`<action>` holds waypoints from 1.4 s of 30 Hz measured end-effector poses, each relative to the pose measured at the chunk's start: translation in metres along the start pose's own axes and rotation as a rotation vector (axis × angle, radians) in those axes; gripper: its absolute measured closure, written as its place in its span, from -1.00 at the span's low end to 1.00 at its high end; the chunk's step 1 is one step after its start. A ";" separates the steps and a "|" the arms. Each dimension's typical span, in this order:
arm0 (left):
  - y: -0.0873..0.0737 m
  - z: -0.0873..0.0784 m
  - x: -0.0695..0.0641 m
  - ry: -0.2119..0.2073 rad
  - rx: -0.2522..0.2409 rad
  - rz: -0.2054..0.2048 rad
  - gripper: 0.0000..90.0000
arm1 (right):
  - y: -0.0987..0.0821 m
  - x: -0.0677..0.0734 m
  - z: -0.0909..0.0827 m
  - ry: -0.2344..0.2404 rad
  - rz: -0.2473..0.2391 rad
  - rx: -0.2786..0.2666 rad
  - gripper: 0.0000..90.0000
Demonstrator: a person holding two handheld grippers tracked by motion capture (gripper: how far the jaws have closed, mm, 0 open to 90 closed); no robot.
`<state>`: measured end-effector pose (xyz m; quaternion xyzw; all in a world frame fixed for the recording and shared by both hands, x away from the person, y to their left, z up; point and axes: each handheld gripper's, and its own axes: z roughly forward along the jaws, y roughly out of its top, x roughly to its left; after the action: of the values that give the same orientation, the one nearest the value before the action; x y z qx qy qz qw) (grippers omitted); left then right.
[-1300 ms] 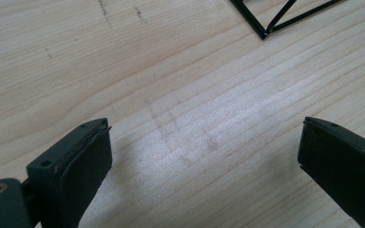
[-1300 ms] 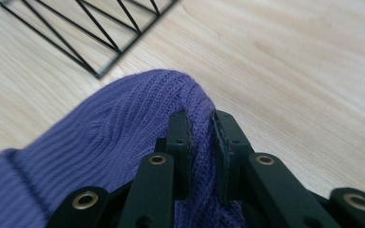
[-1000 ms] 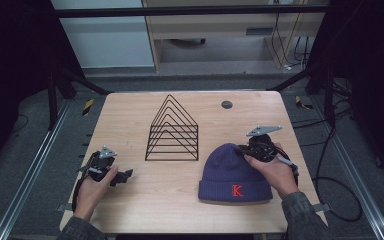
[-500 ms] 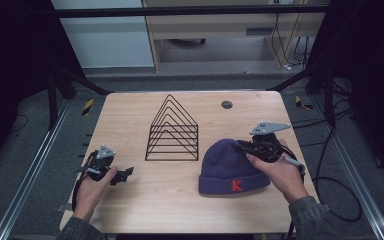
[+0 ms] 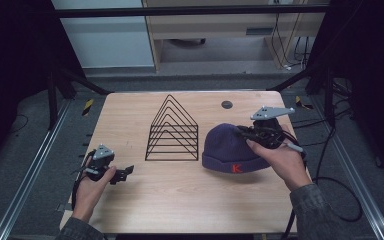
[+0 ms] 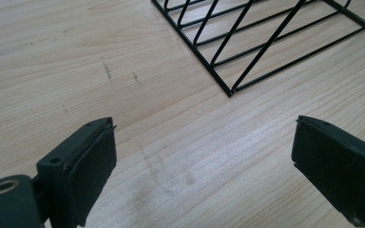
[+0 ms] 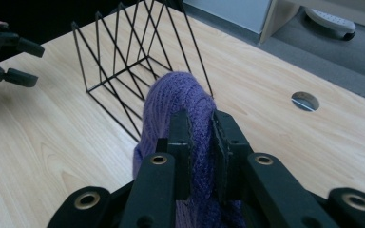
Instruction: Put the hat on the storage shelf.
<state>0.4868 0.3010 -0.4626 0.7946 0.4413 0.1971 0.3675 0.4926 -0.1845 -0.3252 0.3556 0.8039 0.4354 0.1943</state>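
Right tool [image 5: 250, 134]: clenched on a fold of my purple knit beanie [image 5: 230, 150]. In the right gripper view the pads pinch the ribbed knit [image 7: 197, 137] tight between them.

Left tool [image 5: 122, 172]: released, nothing in it. It sits low over the counter [image 5: 180, 200] near the front left corner, well apart from the hat.

Where the beanie is: right half of the counter, just beside the black wire rack [image 5: 172, 131], on the rack's right side. My right hand [image 5: 280, 160] is on its far right edge.

Which way it points: from the high view the rounded crown faces the far edge of the counter, and the cuff with the red K [image 5: 236, 168] faces me. Long axis runs left to right along the cuff.

What the high view gives me: the whole hat outline, the K, and both hands at once.

What the right gripper view gives me: the pinched bit standing up as a ridge [image 7: 176, 95] ahead of the tool, with the rack [image 7: 133, 61] behind it, a round hole in the counter [image 7: 305, 101] off to the right, and my left tool [image 7: 9, 57] far off at top left.

What the left gripper view gives me: wide open pads [image 6: 95, 161], bare wood [image 6: 76, 57], and just the corner of the rack [image 6: 247, 42].
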 end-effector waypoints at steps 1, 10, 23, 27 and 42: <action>0.000 -0.001 0.000 -0.001 -0.004 -0.003 -0.84 | 0.002 -0.001 -0.001 -0.003 0.002 -0.002 0.76; 0.010 -0.015 -0.005 -0.014 -0.071 -0.011 -0.83 | 0.025 -0.003 -0.010 -0.022 -0.010 -0.026 0.76; 0.074 -0.050 -0.023 -0.028 -0.158 0.063 -0.91 | 0.063 -0.004 -0.025 -0.038 -0.021 -0.089 0.76; 0.097 -0.057 -0.031 -0.057 -0.176 0.100 -0.90 | 0.080 -0.003 -0.027 -0.037 -0.025 -0.114 0.76; 0.154 -0.057 -0.054 -0.144 -0.186 0.159 -0.83 | 0.139 0.011 -0.027 -0.035 -0.055 -0.185 0.76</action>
<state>0.5077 0.2261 -0.3085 0.8015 0.3294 0.2082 0.4536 0.5247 -0.1404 -0.1942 0.3216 0.7660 0.4962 0.2522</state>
